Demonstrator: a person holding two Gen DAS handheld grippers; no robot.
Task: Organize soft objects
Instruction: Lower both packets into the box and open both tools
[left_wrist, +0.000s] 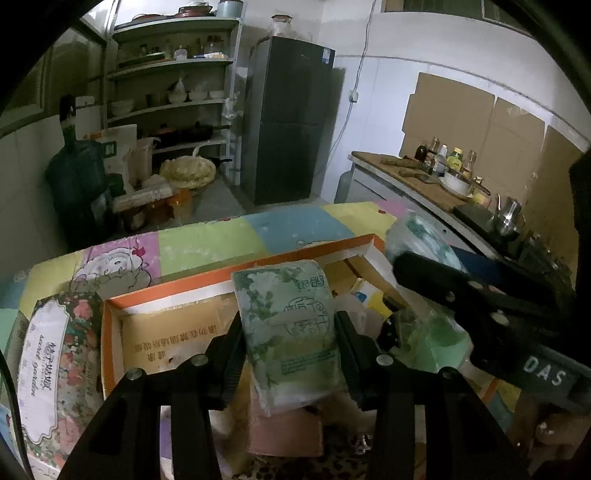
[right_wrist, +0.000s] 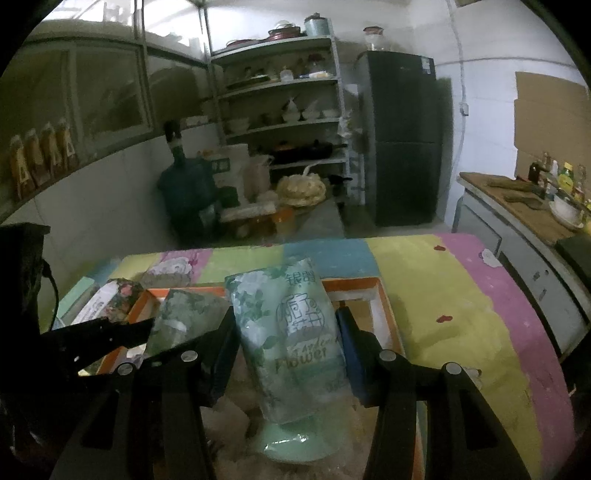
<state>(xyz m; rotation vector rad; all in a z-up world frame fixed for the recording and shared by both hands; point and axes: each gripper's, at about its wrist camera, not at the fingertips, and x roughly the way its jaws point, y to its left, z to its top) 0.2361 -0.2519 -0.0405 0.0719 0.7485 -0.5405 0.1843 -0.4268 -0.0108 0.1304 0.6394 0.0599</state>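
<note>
While clamped on a green tissue pack (left_wrist: 286, 332) in the left gripper (left_wrist: 288, 339) and another (right_wrist: 286, 339) in the right gripper (right_wrist: 288, 343), hovering above the orange-rimmed cardboard box (left_wrist: 177, 291). Mid-placement, probably. Next: lower into the box, then release

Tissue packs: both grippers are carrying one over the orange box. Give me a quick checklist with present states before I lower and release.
1. Left gripper clamped on its green tissue pack: ok.
2. Right gripper clamped on its green tissue pack: ok.
3. Orange box open, bare floor on its left side: ok.
4. Grippers clear of each other: cannot tell, they look close.
5. Floral tissue box outside the orange box, out of the way: ok.
6. Room under the right pack: cannot tell.
</note>
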